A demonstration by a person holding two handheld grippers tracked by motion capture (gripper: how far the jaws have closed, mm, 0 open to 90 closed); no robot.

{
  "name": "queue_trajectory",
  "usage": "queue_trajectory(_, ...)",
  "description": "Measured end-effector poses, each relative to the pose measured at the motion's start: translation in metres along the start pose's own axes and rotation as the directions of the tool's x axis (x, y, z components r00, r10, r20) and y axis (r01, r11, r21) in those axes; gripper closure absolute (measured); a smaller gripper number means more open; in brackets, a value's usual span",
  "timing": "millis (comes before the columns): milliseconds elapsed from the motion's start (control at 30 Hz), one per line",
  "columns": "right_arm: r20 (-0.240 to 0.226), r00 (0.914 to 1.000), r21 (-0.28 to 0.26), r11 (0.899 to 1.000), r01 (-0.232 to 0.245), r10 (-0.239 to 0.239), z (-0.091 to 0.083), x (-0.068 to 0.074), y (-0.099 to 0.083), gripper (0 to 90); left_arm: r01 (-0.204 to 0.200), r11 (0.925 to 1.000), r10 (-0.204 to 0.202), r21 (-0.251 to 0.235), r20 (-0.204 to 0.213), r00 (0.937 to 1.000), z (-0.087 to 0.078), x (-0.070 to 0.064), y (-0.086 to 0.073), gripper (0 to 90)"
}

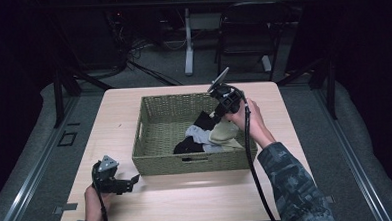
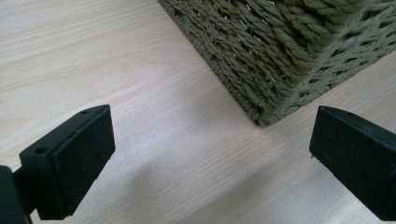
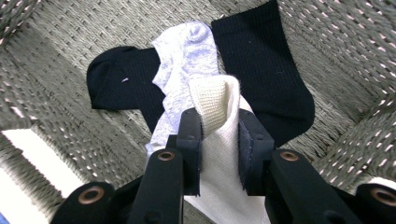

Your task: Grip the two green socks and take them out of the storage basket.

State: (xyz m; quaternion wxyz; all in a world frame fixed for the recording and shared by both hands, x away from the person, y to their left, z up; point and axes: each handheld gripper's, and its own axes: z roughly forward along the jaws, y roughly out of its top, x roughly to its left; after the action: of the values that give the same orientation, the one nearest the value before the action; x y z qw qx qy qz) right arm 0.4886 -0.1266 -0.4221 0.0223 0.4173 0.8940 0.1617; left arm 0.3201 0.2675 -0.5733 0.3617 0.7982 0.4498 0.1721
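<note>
Right gripper (image 1: 219, 112) apparently holds a cream sock (image 1: 224, 133) over the basket (image 1: 196, 163).

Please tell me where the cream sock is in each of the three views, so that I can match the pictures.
High view: the cream sock lies at the right of the woven basket, below the right gripper.
Left gripper view: this picture holds the basket's outer corner and the table; the sock is not in it.
Right gripper view: the sock stands in the lower centre, clamped between the jaws.
Shared landmark: the woven basket.
</note>
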Motion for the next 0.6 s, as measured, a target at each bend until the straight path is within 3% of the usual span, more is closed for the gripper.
queue_trajectory(600, -0.004, 0.9998, -0.003, 1.000, 0.018, -0.018, -0.043, 0.002, 0.007, 73.8, -0.007, 1.0000, 0.007, -0.006, -0.003, 1.0000, 0.000, -0.001, 0.000, 0.3)
